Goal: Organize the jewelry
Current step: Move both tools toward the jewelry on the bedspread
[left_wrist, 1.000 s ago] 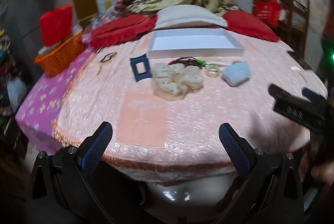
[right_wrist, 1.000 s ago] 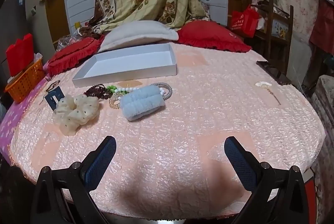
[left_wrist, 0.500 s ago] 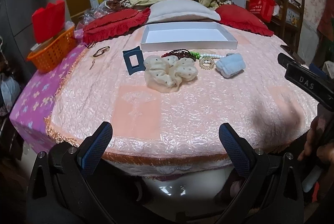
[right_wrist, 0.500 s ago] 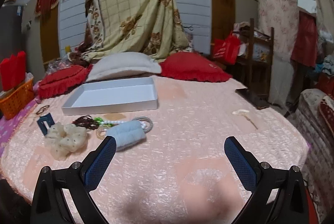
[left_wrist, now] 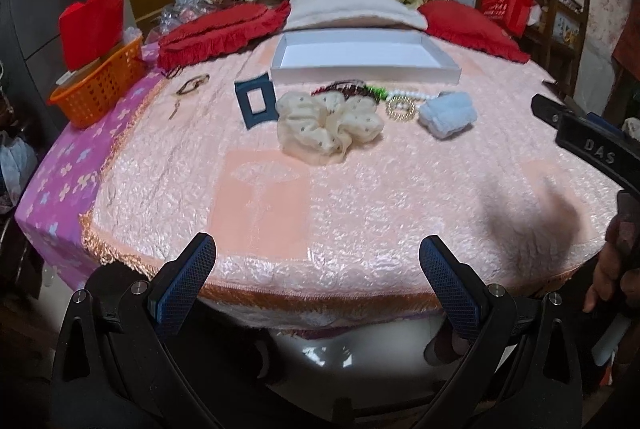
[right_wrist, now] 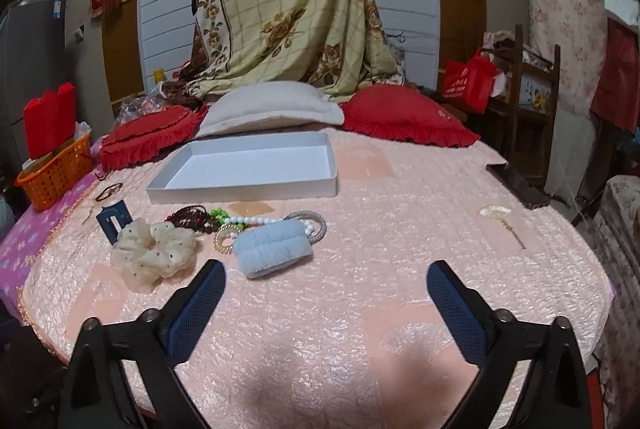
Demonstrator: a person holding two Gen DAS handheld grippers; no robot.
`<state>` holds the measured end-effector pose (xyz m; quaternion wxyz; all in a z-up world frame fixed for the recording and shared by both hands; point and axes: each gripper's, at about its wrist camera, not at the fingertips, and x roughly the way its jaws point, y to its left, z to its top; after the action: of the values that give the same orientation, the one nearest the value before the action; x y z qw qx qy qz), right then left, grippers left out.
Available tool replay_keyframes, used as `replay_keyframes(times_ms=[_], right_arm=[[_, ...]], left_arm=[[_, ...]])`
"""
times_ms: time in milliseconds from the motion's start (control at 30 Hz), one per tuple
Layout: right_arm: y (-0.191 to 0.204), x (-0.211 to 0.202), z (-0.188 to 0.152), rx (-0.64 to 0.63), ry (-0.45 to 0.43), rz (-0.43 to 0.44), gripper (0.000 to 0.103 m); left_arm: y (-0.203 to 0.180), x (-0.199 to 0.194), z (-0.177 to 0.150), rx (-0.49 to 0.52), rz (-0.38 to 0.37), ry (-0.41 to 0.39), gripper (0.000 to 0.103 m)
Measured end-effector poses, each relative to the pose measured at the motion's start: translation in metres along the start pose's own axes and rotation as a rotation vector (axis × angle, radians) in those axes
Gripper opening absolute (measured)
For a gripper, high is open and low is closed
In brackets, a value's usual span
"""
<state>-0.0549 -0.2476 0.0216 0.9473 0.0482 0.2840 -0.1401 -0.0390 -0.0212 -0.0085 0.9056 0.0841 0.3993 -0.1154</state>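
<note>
The right gripper (right_wrist: pixel 326 293) hangs over the bed (right_wrist: pixel 400 269), fingers (right_wrist: pixel 200 303) closing on nothing. Ahead lie a blue puff (right_wrist: pixel 272 247), a scrunchie (right_wrist: pixel 154 253), beads (right_wrist: pixel 244 220) and a white tray (right_wrist: pixel 240 187).

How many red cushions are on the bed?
2. One red cushion lies left of the white pillow, the other red cushion to its right, both behind the white tray. Others may be hidden.
</note>
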Motion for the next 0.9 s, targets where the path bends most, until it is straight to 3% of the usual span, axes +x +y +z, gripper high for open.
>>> replay_keyframes(times_ms=[100,467,767,900], right_arm=[[-0.001,0.006,-0.004,0.001,0.026,0.021,0.090],[-0.009,0.024,-0.015,0.051,0.091,0.057,0.089],[-0.014,0.026,-0.018,0.073,0.112,0.067,0.089],[-0.014,0.028,-0.017,0.082,0.122,0.073,0.089]], left_arm=[[0.000,0.003,0.000,-0.003,0.004,0.001,0.102],[0.019,0.008,0.005,-0.073,0.083,0.010,0.102],[0.010,0.004,0.006,-0.033,0.080,-0.011,0.102],[0.019,-0.002,0.016,-0.024,0.128,-0.052,0.102]])
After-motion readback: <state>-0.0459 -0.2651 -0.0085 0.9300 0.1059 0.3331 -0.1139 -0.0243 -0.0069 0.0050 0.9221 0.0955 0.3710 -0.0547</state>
